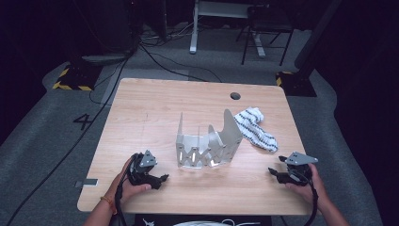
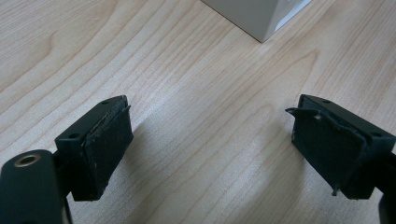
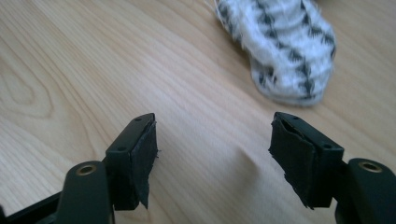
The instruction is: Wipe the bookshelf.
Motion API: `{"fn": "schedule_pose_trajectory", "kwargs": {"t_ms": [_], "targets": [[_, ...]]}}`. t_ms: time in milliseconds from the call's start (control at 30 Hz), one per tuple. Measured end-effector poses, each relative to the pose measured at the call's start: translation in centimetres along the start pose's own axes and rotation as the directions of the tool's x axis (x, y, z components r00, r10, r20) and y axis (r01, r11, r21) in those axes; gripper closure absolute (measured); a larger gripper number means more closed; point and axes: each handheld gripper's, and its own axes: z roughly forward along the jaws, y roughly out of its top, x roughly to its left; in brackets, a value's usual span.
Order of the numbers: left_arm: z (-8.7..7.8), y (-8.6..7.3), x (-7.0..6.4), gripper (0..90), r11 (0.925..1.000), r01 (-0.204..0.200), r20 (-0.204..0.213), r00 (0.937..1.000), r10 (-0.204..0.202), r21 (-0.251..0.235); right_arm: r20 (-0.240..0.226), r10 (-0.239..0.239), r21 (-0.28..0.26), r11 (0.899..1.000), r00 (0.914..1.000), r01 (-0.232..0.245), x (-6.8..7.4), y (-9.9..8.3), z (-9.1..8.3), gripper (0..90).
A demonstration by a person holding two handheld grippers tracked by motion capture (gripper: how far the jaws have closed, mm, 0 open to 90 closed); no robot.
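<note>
A bent grey metal rack (image 1: 207, 143) with zigzag cut-outs stands at the middle of the wooden table (image 1: 155, 103). A white sock with black stripes (image 1: 254, 127) lies just right of it; its toe end (image 3: 280, 46) appears ahead in the right gripper view. My left gripper (image 1: 162, 179) rests at the front left, open, nothing between its pads (image 2: 105, 144). A corner of the rack (image 2: 261, 16) is ahead of it. My right gripper (image 1: 273, 172) sits at the front right, open and empty, short of the sock.
A round cable hole (image 1: 235, 96) is in the table's far right part. Beyond the table, on grey carpet, are cables, a desk frame (image 1: 221, 19) and stands with yellow-black tape (image 1: 70, 77).
</note>
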Motion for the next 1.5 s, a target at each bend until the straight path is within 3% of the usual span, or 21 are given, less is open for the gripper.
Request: {"fn": "schedule_pose_trajectory", "kwargs": {"t_ms": [67, 100, 167, 267, 333, 1500], "targets": [[0.0, 0.0, 0.0, 12.3, 1.0, 0.001, 0.0, 1.0, -0.001, 0.0, -0.015, 0.052, -0.018, 0.998, 0.9985, -0.052, -0.3, -0.6, -0.1, 31.4], [0.0, 0.0, 0.0, 12.3, 1.0, 0.001, 0.0, 1.0, -0.001, 0.0, -0.015, 0.052, -0.018, 0.998, 0.9985, -0.052, -0.3, -0.6, -0.1, 31.4], [0.0, 0.0, 0.0, 12.3, 1.0, 0.001, 0.0, 1.0, -0.001, 0.0, -0.024, 0.113, -0.036, 0.993, 0.9933, -0.114, -0.6, -1.2, -0.2, 30.5], [0.0, 0.0, 0.0, 12.3, 1.0, 0.002, 0.001, 1.0, -0.002, 0.0, -0.032, 0.128, -0.034, 0.991, 0.9913, -0.129, -0.7, -1.4, -0.3, 28.5], [0.0, 0.0, 0.0, 12.2, 1.0, 0.002, 0.002, 1.0, -0.002, 0.0, -0.047, 0.17, -0.022, 0.985, 0.9843, -0.171, -1.0, -1.5, -0.3, 27.6], [0.3, 0.3, 0.3, 10.4, 0.9999, -0.014, 0.019, 0.9997, 0.014, 0.004, -0.055, 0.159, -0.014, 0.987, 0.9858, -0.16, -1.4, -0.9, 0.5, 22.0]]}}
